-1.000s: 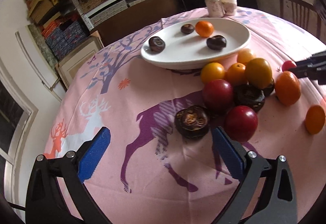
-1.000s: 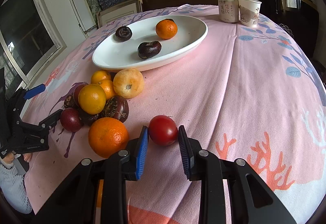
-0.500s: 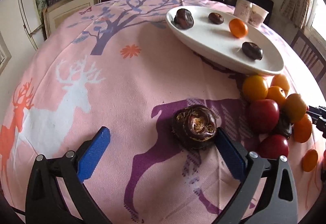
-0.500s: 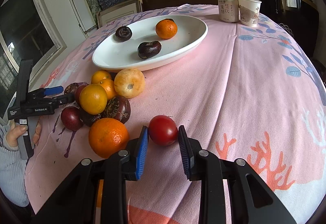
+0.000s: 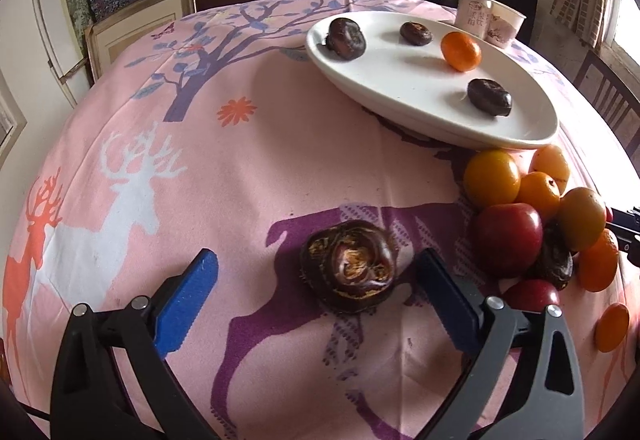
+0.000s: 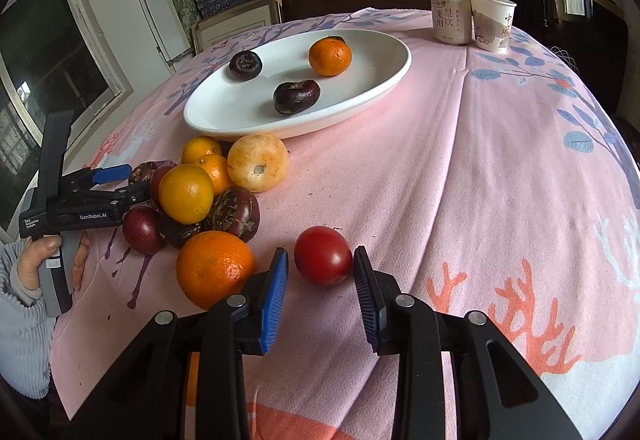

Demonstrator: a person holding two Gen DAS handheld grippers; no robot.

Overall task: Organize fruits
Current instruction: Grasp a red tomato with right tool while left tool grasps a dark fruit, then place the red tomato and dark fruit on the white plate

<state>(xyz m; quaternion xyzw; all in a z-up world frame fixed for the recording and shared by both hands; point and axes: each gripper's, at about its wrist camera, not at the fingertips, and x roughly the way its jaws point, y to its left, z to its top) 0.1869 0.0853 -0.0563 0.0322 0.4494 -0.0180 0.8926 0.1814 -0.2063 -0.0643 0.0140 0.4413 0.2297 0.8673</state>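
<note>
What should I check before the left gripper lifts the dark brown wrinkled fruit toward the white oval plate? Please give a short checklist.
1. Dark brown wrinkled fruit lies between the pads of the left gripper: ok.
2. Grip is made: not ok. The jaws are closing, but both pads stand clear of the fruit.
3. Right-hand finger clears the dark red round fruit in the pile: ok, a gap shows.
4. White oval plate has bare room: ok.
5. Right gripper is out of the path: ok. Its jaws are opening around the smooth red round fruit, away from the pile.
6. The fruit is firm enough to squeeze: cannot tell.
</note>
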